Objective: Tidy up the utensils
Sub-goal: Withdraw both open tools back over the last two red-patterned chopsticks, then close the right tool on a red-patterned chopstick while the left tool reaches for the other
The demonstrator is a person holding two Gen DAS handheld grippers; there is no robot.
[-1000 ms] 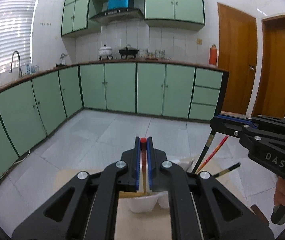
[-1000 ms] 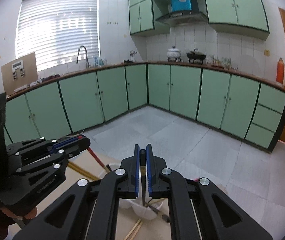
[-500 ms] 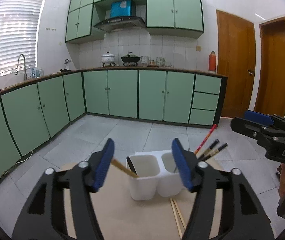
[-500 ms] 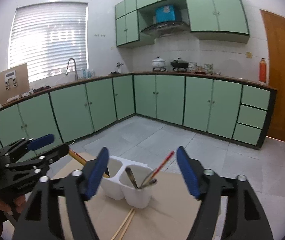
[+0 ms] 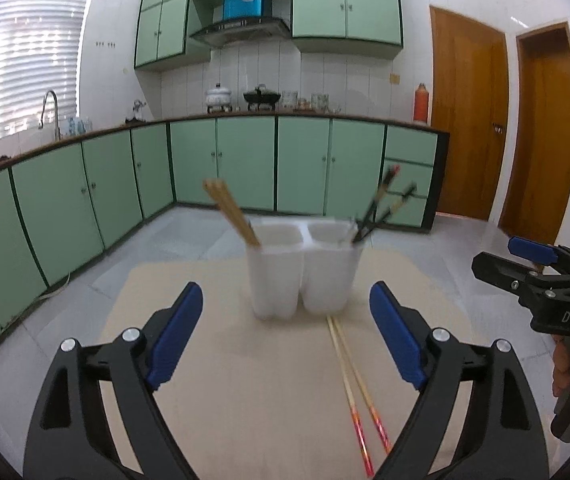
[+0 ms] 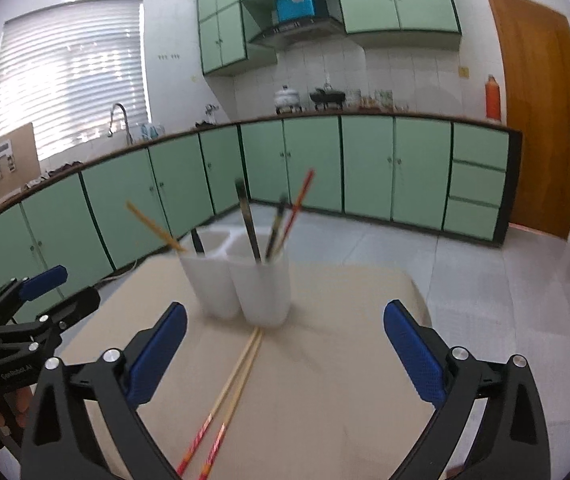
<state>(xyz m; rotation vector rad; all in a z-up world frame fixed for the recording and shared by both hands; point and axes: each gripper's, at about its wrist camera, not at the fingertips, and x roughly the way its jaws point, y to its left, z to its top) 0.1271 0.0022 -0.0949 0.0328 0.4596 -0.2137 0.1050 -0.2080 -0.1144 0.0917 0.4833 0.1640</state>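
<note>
A white two-cup utensil holder (image 5: 304, 270) (image 6: 241, 280) stands on a beige table (image 5: 245, 380) (image 6: 325, 380). Wooden chopsticks (image 5: 231, 212) lean in its left cup, dark and red chopsticks (image 5: 381, 208) (image 6: 277, 220) in its right cup. A pair of chopsticks with red ends (image 5: 355, 384) (image 6: 229, 392) lies on the table in front of the holder. My left gripper (image 5: 285, 336) is open and empty, short of the holder. My right gripper (image 6: 285, 352) is open and empty, above the lying pair.
Green kitchen cabinets and a counter (image 5: 245, 160) run along the far walls. Wooden doors (image 5: 465, 128) stand at the right. The table's far edge lies just behind the holder. Grey tiled floor surrounds the table.
Both grippers were shut on chopsticks a second ago; they opened and left them in the holder. Both have since pulled back and up from the holder.
</note>
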